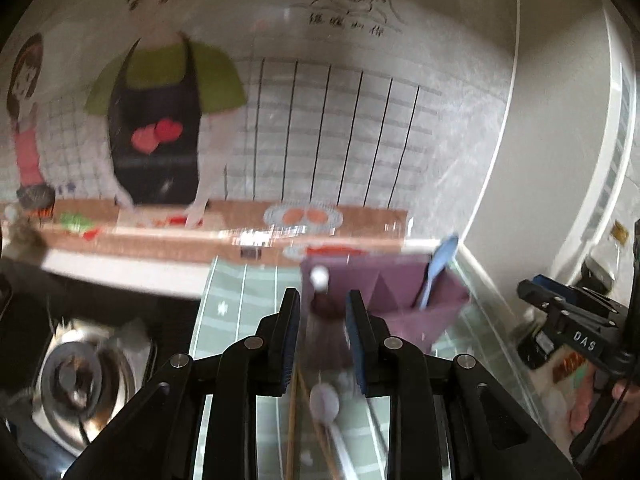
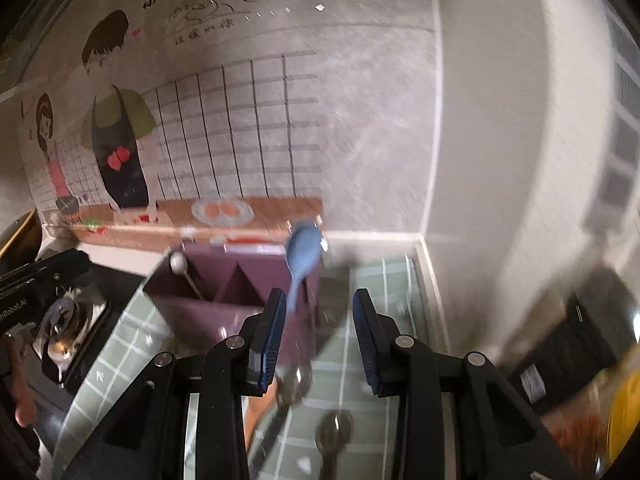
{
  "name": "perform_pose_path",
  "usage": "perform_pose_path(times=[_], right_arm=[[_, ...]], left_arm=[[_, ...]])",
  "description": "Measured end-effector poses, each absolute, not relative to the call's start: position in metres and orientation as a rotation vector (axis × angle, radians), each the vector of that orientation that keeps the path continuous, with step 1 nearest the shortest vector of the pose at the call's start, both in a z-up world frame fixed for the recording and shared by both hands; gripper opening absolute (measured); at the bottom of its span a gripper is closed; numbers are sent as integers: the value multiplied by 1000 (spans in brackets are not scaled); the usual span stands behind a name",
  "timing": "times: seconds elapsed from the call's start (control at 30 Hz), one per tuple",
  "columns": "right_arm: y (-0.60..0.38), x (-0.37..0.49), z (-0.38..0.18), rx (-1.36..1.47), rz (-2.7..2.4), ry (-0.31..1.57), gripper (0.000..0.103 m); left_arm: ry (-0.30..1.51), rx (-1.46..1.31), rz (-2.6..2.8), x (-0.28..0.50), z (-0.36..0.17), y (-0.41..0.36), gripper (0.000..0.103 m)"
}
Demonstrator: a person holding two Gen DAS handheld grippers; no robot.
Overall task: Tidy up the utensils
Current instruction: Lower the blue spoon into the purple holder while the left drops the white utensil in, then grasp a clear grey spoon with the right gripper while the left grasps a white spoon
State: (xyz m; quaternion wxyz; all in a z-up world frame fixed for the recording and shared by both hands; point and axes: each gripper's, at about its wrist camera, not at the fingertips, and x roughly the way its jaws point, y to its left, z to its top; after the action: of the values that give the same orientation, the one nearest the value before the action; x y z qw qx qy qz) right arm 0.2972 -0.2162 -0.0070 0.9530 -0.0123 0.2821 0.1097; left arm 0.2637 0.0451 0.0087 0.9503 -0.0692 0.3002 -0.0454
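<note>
A purple utensil holder stands at the back of a grey-green lined mat. A blue spoon leans in its right compartment. A white ball-ended utensil stands in its left one. My left gripper hangs open in front of the holder. Chopsticks and a white spoon lie on the mat below its fingers. My right gripper is open too, with two metal spoons lying on the mat beneath it. Both views are motion-blurred.
A shiny metal pot sits on a dark stove left of the mat. A wall with a cartoon mural rises right behind the holder and meets a corner on the right. A black box and a yellow package sit at far right.
</note>
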Motion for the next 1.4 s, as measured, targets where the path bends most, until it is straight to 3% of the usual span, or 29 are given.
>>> perform_pose_path(times=[0.6, 1.4], right_arm=[[-233, 253, -113, -24, 220, 810, 33], [-216, 302, -147, -89, 229, 843, 31]], left_arm=[[724, -213, -25, 189, -57, 59, 25], [726, -235, -9, 200, -78, 45, 25]])
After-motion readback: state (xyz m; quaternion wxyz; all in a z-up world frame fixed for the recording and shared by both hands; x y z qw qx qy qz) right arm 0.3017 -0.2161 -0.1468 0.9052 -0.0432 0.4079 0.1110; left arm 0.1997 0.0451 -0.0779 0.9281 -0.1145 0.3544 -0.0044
